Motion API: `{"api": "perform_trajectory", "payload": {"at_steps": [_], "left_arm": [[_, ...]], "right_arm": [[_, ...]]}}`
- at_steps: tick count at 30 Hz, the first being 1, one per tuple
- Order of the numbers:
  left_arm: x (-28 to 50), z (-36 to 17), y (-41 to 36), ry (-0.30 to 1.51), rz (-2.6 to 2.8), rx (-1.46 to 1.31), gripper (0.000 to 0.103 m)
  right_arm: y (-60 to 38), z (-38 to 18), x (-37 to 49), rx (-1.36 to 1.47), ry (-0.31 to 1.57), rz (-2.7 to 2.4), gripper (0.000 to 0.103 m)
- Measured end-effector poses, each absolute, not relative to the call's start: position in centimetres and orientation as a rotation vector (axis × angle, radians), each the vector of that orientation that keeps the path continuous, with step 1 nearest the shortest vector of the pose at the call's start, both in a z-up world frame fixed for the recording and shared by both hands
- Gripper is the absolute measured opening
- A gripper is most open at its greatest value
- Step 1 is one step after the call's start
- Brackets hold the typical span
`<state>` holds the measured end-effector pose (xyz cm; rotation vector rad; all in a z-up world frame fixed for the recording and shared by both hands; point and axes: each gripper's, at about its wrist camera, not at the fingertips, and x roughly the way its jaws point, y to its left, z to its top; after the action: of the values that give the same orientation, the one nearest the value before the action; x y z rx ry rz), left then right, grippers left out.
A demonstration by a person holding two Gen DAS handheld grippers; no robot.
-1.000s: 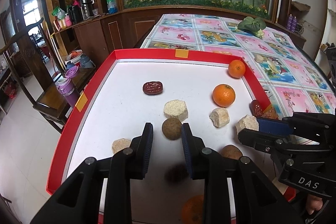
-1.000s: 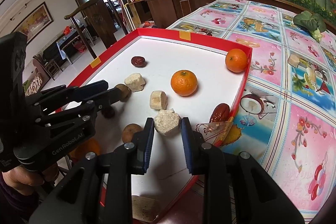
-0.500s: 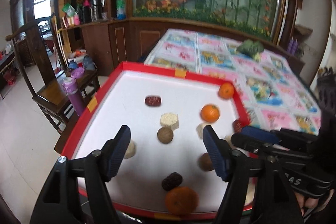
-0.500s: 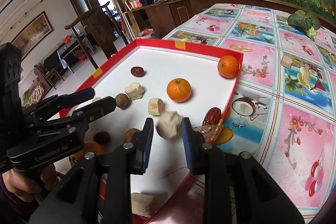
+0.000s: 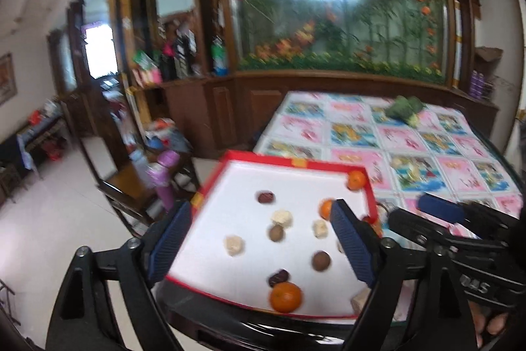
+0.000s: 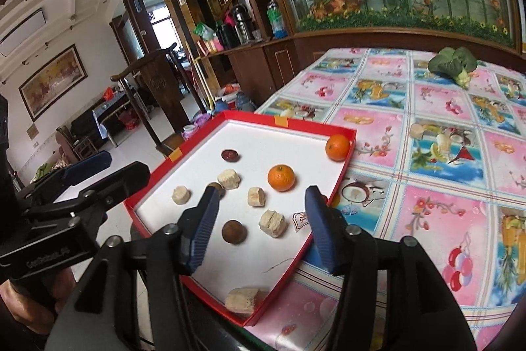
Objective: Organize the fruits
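A red-rimmed white tray (image 5: 296, 162) (image 6: 345, 173) sits on the table's near corner. It holds three oranges, one at the front (image 5: 285, 297), one mid-tray (image 6: 280, 177) and one in the far corner (image 6: 337, 147). There are also dark red dates (image 5: 265, 197), brown round fruits (image 6: 233, 231) and several pale beige chunks (image 6: 273, 223). My left gripper (image 5: 259, 244) is open and empty, raised above the tray. My right gripper (image 6: 261, 224) is open and empty above the tray's near right part. The left view is blurred.
The table carries a pink and blue patterned cloth (image 6: 443, 127). A green leafy vegetable (image 6: 453, 63) lies at its far side. A date (image 5: 366, 219) lies just outside the tray's right rim. Wooden chairs (image 5: 131, 186) and a cabinet stand to the left.
Both grippers have opened and pulled back and up from the tray. The right gripper has let go of a beige chunk, which now lies in the tray.
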<state>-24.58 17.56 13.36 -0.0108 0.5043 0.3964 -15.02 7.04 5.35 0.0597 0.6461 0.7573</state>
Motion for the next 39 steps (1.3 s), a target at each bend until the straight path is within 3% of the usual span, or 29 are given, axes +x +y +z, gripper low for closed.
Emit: {"api": "perform_trajectory", "payload": {"at_steps": [2,9,14,19,39], "left_arm": [[-25.7,14.1,17.5,0.450,0.438,-0.007,0.103],[-27.1,15.7,17.3,0.392,0.464,-0.004,0.103],[-26.9,15.7,17.3,0.425,0.458,-0.024,0.103],[-27.3,15.9,17.4,0.409,0.492,-0.008,0.103],[-27.8,15.9,17.8,0.424,0.490,-0.001,0.103]], "right_arm": [[6.5,6.2,-15.9,0.066,0.619,0.763,0.064],[5.7,8.0,-18.7,0.063,0.550,0.751,0.085],[5.4,8.9,-20.1,0.041,0.499,0.733,0.088],[4.9,9.5,-21.0,0.044,0.439,0.694,0.098],[6.8,9.2,-21.5,-0.020,0.433,0.682,0.100]]}}
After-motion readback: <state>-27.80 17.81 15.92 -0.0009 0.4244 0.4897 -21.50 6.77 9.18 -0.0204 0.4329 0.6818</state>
